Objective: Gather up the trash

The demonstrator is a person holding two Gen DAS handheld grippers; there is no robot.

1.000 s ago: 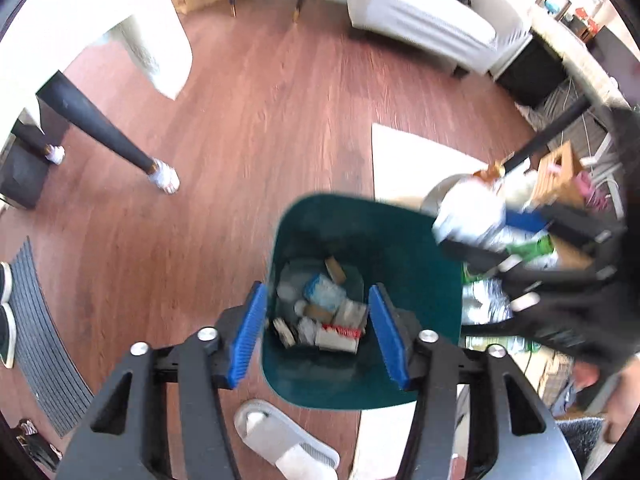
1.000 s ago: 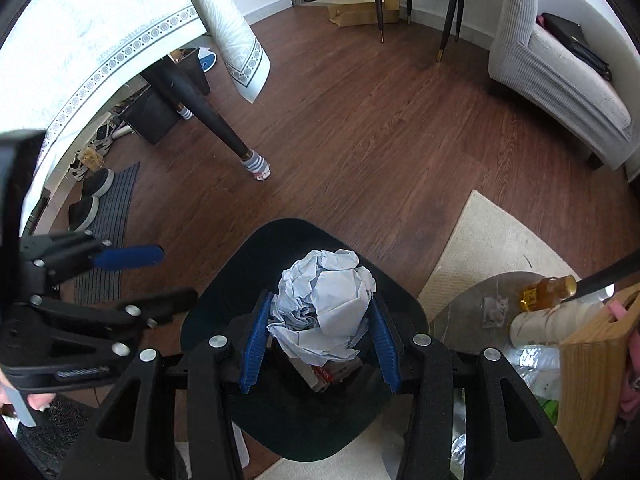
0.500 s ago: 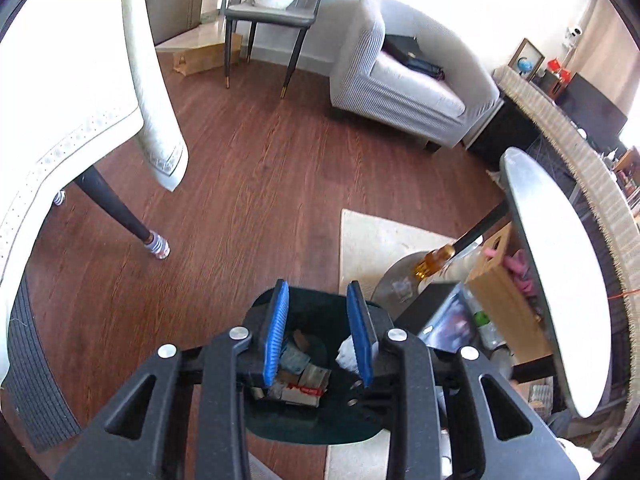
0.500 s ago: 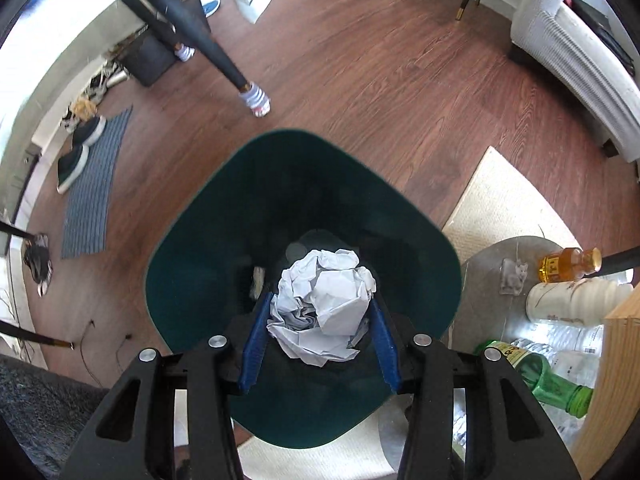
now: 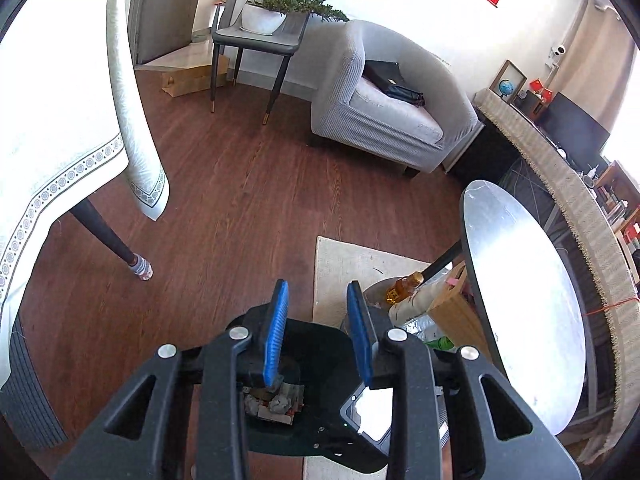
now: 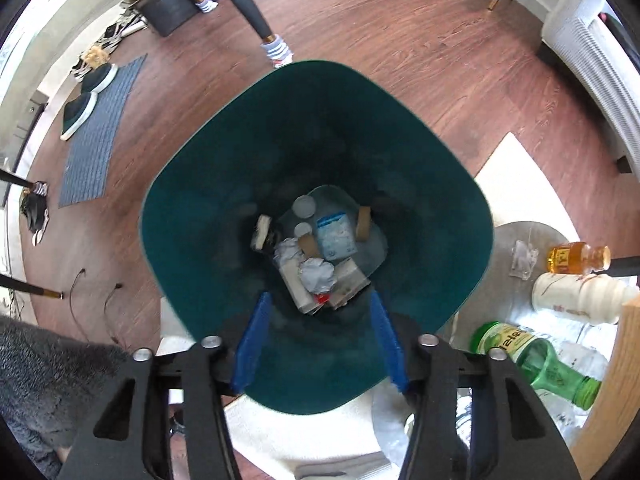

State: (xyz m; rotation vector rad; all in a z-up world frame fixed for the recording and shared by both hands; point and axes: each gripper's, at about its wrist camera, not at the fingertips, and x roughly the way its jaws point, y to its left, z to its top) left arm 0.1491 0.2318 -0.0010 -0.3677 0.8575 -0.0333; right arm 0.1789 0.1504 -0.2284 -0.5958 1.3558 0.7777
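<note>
A dark green trash bin [image 6: 192, 216] stands on the wood floor, and I look straight down into it in the right wrist view. A crumpled white paper ball [image 6: 317, 276] lies on the trash at its bottom, among cartons and lids. My right gripper [image 6: 320, 340] is open and empty just above the bin's near rim. My left gripper [image 5: 318, 330] is open and empty, raised above the bin [image 5: 316, 344], with the trash [image 5: 274, 402] showing between its arms.
A low round tray [image 6: 532, 236] beside the bin holds an orange bottle [image 6: 576, 258], a white bottle [image 6: 576, 298] and a green bottle [image 6: 536, 364]. A round grey table [image 5: 524, 300], grey armchair [image 5: 384, 116], cream rug [image 5: 352, 264] and tablecloth-covered table [image 5: 60, 128] surround it.
My right gripper opened and the paper ball dropped into the bin. My left gripper rose and tilted up, away from the bin, and its jaws narrowed somewhat.
</note>
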